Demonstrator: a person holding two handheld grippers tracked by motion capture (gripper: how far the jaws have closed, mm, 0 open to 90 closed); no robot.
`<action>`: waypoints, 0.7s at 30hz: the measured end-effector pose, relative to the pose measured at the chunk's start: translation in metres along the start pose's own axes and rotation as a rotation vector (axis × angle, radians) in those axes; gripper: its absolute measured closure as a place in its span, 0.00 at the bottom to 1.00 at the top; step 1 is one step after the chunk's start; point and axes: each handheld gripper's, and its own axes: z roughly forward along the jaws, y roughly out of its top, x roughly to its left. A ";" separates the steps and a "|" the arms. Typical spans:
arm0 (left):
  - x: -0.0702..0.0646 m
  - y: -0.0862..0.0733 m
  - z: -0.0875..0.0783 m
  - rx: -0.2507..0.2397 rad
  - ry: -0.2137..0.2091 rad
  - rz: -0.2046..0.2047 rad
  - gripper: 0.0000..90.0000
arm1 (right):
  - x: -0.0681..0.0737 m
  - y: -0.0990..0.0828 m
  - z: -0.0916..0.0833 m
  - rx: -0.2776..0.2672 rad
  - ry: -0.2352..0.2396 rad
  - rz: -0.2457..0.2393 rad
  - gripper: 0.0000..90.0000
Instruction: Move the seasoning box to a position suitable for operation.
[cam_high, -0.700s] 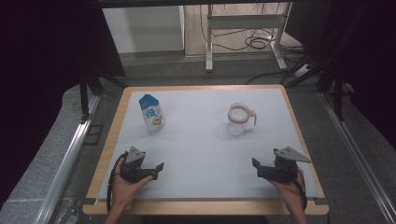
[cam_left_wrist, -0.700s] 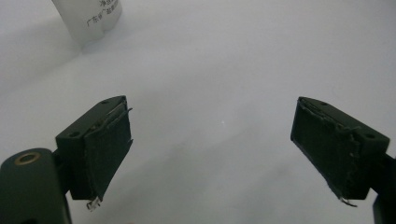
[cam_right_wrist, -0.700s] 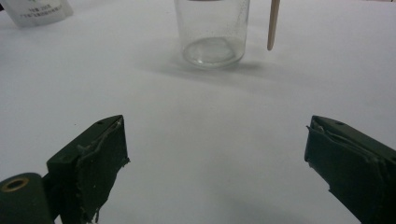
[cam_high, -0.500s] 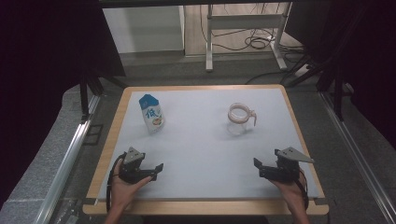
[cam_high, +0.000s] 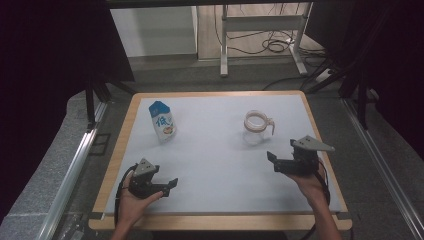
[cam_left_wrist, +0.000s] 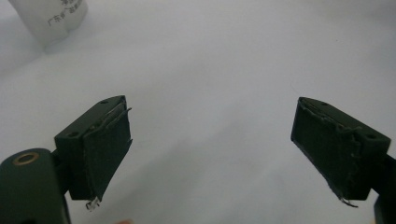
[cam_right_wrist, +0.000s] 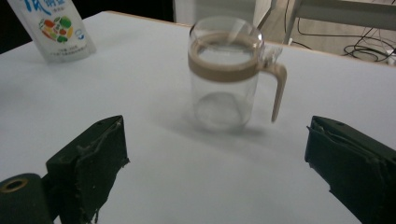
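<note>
I'm holding the left claw (cam_high: 169, 186) spread wide, hovering empty over the tabletop (cam_high: 215, 165) near its front-left | pouch (cam_high: 162, 122) is standing upright back-left | jar (cam_high: 257, 128) is standing back-right | right claw (cam_high: 271, 162) is gaping empty, pointing at the jar, apart from it.

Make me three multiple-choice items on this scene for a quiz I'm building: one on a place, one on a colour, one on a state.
1. Where does the pouch stand?
A. far left of the mat
B. near right corner
C. inside the jar

2. What colour is the band around the jar?
A. red
B. tan
C. green

3. How are the right gripper jaws?
A. shut on the jar
B. shut on nothing
C. open, nothing between them

Answers: 1 A, the high view shows it far left; 2 B, the band and handle look tan; 3 C, the jaws stand apart short of the jar.
</note>
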 end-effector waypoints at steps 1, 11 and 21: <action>-0.001 0.000 0.000 -0.001 -0.002 0.006 0.13 | -0.001 0.005 0.003 0.001 0.000 -0.008 0.06; -0.004 0.000 0.002 0.018 -0.007 0.023 0.13 | -0.019 0.034 0.041 0.065 0.041 0.000 0.05; -0.005 0.000 0.006 0.048 -0.045 0.020 0.12 | -0.020 0.048 0.074 0.126 0.050 0.010 0.05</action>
